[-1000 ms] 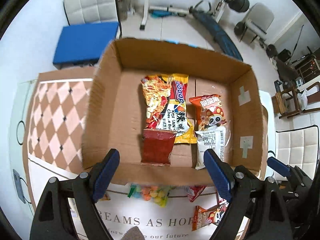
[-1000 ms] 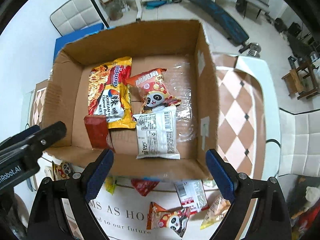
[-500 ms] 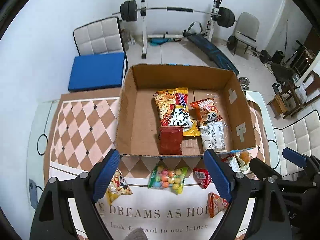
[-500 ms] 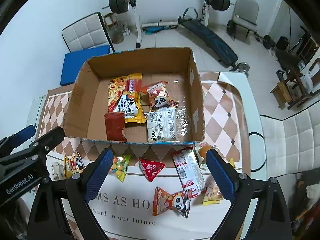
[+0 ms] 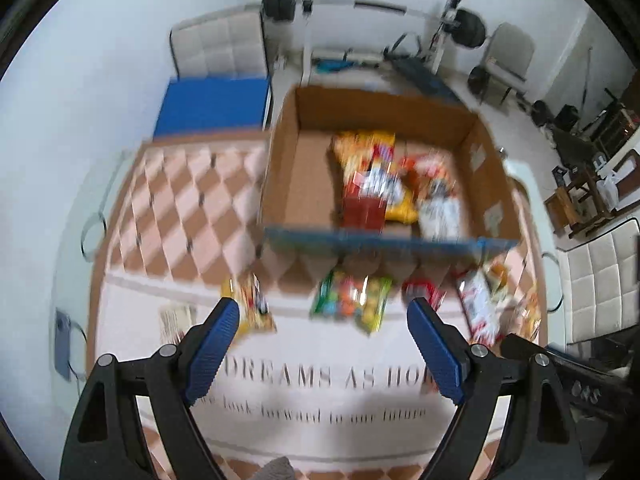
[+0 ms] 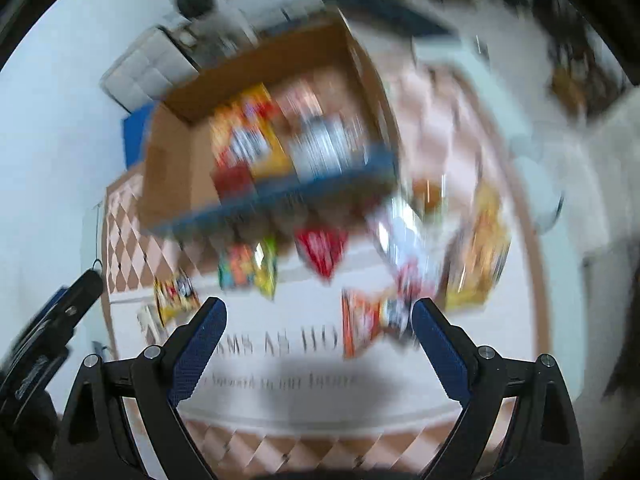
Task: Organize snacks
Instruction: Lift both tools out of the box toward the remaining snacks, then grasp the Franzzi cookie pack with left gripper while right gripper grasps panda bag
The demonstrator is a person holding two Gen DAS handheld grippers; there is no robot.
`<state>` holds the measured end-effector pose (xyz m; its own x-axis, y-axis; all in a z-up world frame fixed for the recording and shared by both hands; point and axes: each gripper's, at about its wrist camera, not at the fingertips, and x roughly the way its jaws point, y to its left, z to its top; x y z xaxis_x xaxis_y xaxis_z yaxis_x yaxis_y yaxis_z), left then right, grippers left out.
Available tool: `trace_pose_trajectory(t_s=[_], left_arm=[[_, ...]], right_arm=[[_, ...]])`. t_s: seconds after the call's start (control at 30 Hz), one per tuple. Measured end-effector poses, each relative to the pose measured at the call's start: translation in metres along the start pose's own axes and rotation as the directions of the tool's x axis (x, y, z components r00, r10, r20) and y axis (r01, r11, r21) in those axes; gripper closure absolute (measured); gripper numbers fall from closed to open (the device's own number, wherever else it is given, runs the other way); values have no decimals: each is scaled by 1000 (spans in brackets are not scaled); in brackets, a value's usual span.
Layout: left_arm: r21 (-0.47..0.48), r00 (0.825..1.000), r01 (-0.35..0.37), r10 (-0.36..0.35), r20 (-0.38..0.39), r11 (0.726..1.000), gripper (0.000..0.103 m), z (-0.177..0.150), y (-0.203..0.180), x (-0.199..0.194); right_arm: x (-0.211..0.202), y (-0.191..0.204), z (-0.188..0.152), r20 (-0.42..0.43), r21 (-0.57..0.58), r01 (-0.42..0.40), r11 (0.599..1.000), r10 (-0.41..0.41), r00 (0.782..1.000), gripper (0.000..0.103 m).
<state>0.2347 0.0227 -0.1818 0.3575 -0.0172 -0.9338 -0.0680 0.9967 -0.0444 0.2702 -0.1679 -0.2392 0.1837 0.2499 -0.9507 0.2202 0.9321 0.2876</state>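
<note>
An open cardboard box (image 5: 288, 184) (image 6: 176, 168) stands on the table and holds several snack packets, among them a yellow-red noodle pack (image 5: 372, 172) and a dark red packet (image 5: 362, 212). In front of it lie loose snacks: a green candy bag (image 5: 352, 300) (image 6: 248, 268), a yellow packet (image 5: 250, 308), a red triangular packet (image 6: 322, 248) and an orange panda packet (image 6: 362, 324). My left gripper (image 5: 322, 344) is open and empty, above the white mat near the candy bag. My right gripper (image 6: 320, 340) is open and empty, near the orange panda packet. Both views are motion-blurred.
A white mat with printed words (image 5: 320, 380) covers the near part of the checkered table (image 5: 180, 208). More packets (image 5: 480, 308) lie at the right. A blue bench (image 5: 212, 108), chairs and a barbell rack stand behind the table. The left gripper shows in the right wrist view (image 6: 44, 332).
Both grippers have pulled back and away from the box, staying open. The box looks smaller and the loose snacks in front of it have come into view. The right view has swung right.
</note>
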Motion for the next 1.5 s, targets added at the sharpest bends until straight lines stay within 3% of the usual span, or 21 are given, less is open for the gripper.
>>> trace_pose_trajectory(t_s=[0.13, 0.23, 0.37, 0.47, 0.5, 0.6, 0.67, 0.73, 0.8, 0.9, 0.97, 1.07, 1.13, 1.27, 1.5], left_arm=[[-44, 993, -31, 26, -117, 999, 17, -28, 6, 40], [-81, 984, -51, 36, -176, 995, 17, -44, 11, 63], [-107, 973, -79, 53, -223, 991, 17, -58, 15, 82], [-115, 966, -104, 73, -249, 988, 17, -64, 21, 94], [-122, 964, -110, 75, -255, 986, 17, -65, 24, 95], [-147, 960, -114, 71, -272, 983, 17, -67, 36, 98], [-163, 959, -115, 66, -277, 980, 17, -68, 45, 98], [-180, 956, -122, 67, -285, 976, 17, -67, 56, 99], [-201, 953, -134, 71, -295, 970, 17, -67, 69, 100], [-237, 946, -134, 52, -320, 962, 17, -67, 91, 106], [-246, 939, -150, 60, -339, 958, 17, -66, 105, 112], [-258, 929, -171, 68, -365, 951, 17, -64, 127, 122], [-267, 922, -187, 75, -380, 945, 17, -62, 144, 129], [-302, 910, -216, 79, -406, 928, 17, -56, 175, 145], [-305, 882, -252, 88, -463, 918, 17, -50, 203, 184]], right_arm=[[65, -59, -16, -163, 271, -60, 961, 108, 981, 7], [98, -91, -21, -185, 417, -54, 908, 142, 972, 7], [129, -104, -20, -195, 487, -42, 873, 155, 969, 7], [148, -103, -21, -224, 500, -10, 866, 140, 965, 22], [153, -103, -19, -235, 496, 1, 869, 133, 963, 38], [156, -93, -20, -246, 424, 19, 905, 95, 965, 42], [158, -71, -14, -296, 246, 48, 968, 28, 955, 43], [167, -43, -11, -363, 38, 53, 998, -36, 931, 43], [173, -13, -14, -396, -180, 69, 981, -137, 908, 43], [179, 34, -20, -367, -444, 112, 889, -295, 882, 43], [183, 60, -23, -337, -546, 123, 828, -352, 873, 43], [193, 90, -23, -304, -608, 143, 781, -395, 867, 39], [197, 102, -21, -289, -600, 163, 783, -402, 869, 20], [189, 113, -19, -289, -538, 125, 834, -322, 902, 11], [159, 86, -1, -286, -358, 86, 930, -197, 938, 10]])
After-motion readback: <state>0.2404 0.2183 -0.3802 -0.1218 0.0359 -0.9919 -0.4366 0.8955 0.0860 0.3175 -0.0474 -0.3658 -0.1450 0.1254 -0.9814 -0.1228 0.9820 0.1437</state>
